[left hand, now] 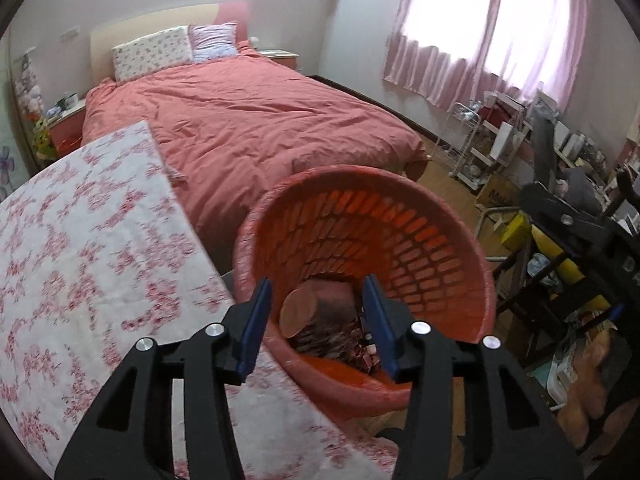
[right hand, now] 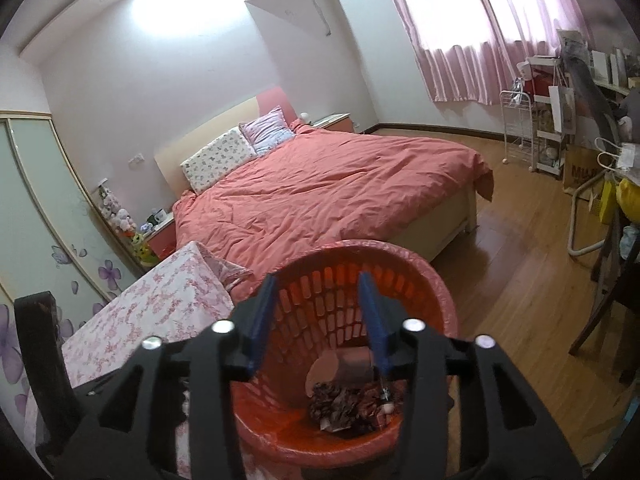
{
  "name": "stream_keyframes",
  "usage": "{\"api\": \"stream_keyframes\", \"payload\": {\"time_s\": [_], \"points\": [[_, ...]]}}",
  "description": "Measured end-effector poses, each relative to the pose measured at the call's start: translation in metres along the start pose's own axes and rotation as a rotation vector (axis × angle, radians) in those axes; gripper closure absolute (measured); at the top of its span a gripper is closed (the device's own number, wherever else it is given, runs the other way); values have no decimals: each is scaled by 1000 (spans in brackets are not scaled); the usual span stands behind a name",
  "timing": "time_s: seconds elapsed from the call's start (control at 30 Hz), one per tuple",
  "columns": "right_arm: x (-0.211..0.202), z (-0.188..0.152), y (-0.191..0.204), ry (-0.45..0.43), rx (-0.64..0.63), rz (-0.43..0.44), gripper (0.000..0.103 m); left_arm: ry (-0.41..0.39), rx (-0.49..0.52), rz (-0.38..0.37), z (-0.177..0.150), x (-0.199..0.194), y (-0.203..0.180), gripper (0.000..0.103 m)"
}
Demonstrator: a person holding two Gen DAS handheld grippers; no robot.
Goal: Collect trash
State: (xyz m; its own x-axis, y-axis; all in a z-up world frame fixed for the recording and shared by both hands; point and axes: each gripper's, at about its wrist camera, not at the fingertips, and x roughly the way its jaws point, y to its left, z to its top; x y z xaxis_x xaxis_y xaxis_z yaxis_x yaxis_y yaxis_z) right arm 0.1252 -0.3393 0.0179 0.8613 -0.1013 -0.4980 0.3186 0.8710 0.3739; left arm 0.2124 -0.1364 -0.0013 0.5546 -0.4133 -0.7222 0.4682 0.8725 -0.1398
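Trash lies at the bottom of the red basket, below both grippers. Left gripper and right gripper: fingers about half open, holding nothing.

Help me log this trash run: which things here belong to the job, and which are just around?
Job: red basket; trash inside it; left claw, open; right claw, open.

Just around: bed; floral-covered table; pillows; curtains; shelving.

bed: pink duvet | pillows: at headboard | curtains: pink | floor: wood
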Motion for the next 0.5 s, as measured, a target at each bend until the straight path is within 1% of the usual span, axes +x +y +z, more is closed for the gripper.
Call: {"api": "stream_keyframes", "payload": {"time_s": [0.1, 0.13, 0.17, 0.2, 0.23, 0.27, 0.33, 0.37, 0.4, 0.5], "points": [[-11, -1, 4, -22, -19, -16, 42, -22, -28, 31, -4, -14, 11, 39], [-16, -2, 6, -34, -28, -21, 35, -31, -33, 40, -4, -17, 16, 35], [-20, -2, 8, -43, -36, -24, 30, -43, -37, 53, -6, -24, 19, 33], [-26, -3, 11, -52, -47, -25, 27, -57, -42, 66, -7, -31, 23, 28], [-30, -3, 14, -59, -57, -27, 20, -68, -45, 75, -8, -38, 26, 24], [-38, -6, 19, -73, -73, -32, 14, -83, -48, 84, -10, -45, 29, 22], [-50, -10, 28, -98, -101, -51, 8, -114, -51, 112, -15, -60, 35, 16], [-55, -11, 32, -106, -114, -63, 5, -130, -53, 129, -17, -68, 38, 14], [-62, -15, 38, -119, -134, -79, 4, -142, -51, 150, -21, -75, 40, 12], [-79, -28, 57, -152, -194, -154, 4, -177, -49, 199, -35, -97, 46, 10]]}}
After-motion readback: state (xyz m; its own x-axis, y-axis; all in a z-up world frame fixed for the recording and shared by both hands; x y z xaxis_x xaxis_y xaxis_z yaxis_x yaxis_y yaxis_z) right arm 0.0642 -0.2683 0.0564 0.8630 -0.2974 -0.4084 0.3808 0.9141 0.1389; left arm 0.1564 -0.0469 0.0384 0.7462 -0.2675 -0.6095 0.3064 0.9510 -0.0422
